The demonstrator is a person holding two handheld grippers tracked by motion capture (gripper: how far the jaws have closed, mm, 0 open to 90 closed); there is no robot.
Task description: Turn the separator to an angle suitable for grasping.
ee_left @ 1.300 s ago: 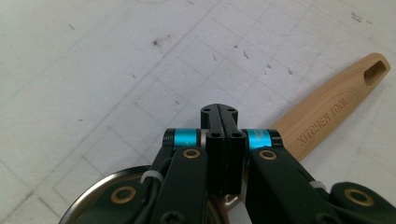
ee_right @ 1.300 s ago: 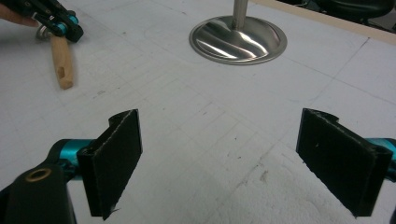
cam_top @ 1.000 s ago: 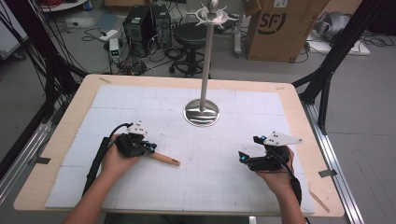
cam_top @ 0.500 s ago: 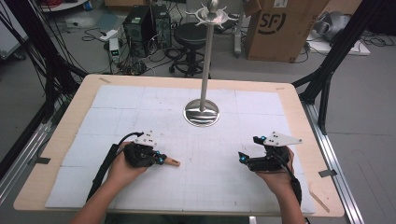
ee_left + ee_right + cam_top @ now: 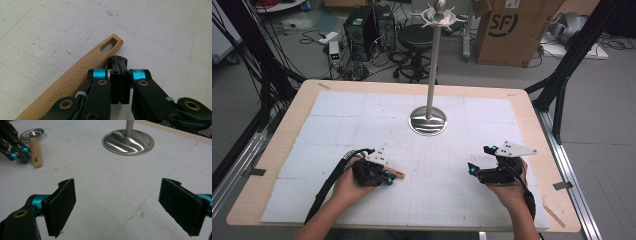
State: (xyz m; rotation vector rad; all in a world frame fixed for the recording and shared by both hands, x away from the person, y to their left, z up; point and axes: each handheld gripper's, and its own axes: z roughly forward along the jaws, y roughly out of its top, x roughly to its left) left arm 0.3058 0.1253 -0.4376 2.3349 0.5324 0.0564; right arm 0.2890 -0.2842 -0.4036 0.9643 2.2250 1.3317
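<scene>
Left hand-held gripper (image 5: 119, 65) is seen fully closed on nothing, shifted right along the worktop (image 5: 512, 102) since a second ago; wooden-handled ladle (image 5: 75, 82) lies just beside it, ungrasped. Right hand-held gripper (image 5: 130, 207) is held wide open, empty, unmoved. Grasp is judged pending.

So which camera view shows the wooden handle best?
The left gripper view: the wooden handle lies close, its "KITCHEN TOOL" lettering and end slot clear. The right gripper view shows it small, beside a metal bowl. The high view shows a tip.
</scene>
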